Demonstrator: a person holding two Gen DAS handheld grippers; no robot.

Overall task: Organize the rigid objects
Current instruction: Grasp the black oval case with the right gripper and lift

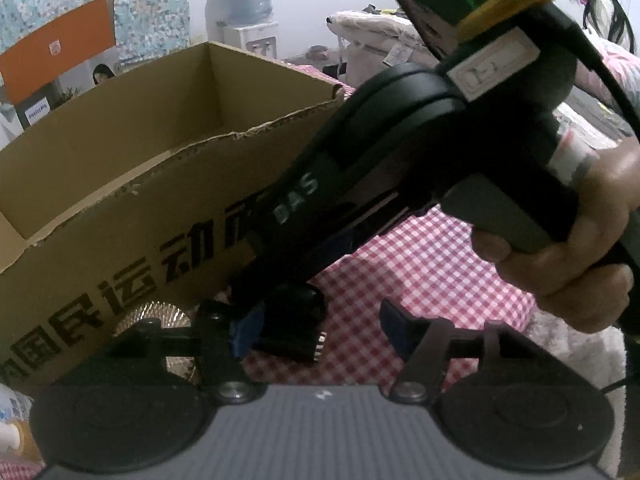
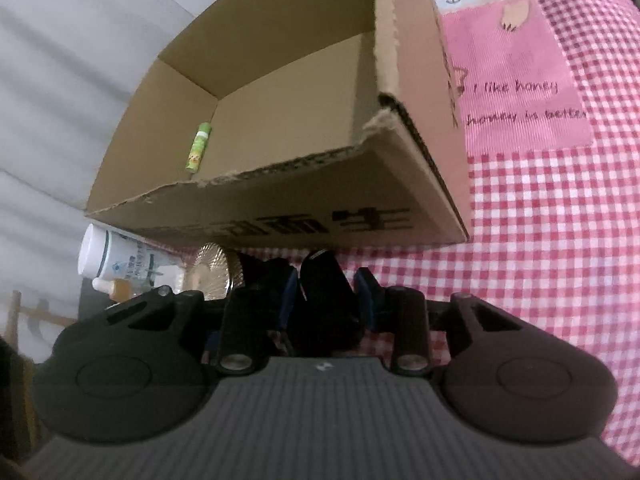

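Observation:
A small black block (image 1: 294,320) with metal contacts lies on the red-checked cloth (image 1: 420,264), just in front of the cardboard box (image 1: 120,200). My left gripper (image 1: 319,330) straddles it with its jaws open. The left blue pad is close to the block and the right pad stands well clear. My right gripper (image 1: 256,296), held by a hand (image 1: 580,264), slants down from the upper right to the same spot. In the right wrist view the black block (image 2: 324,280) sits between the right gripper (image 2: 326,294) pads with slim gaps, not pinched.
The cardboard box (image 2: 320,208) is open at the top and holds a green tube (image 2: 199,146). A ribbed gold disc (image 2: 212,268) and a white bottle (image 2: 116,260) lie by its front left corner. A person (image 1: 604,12) sits far behind, by a bed.

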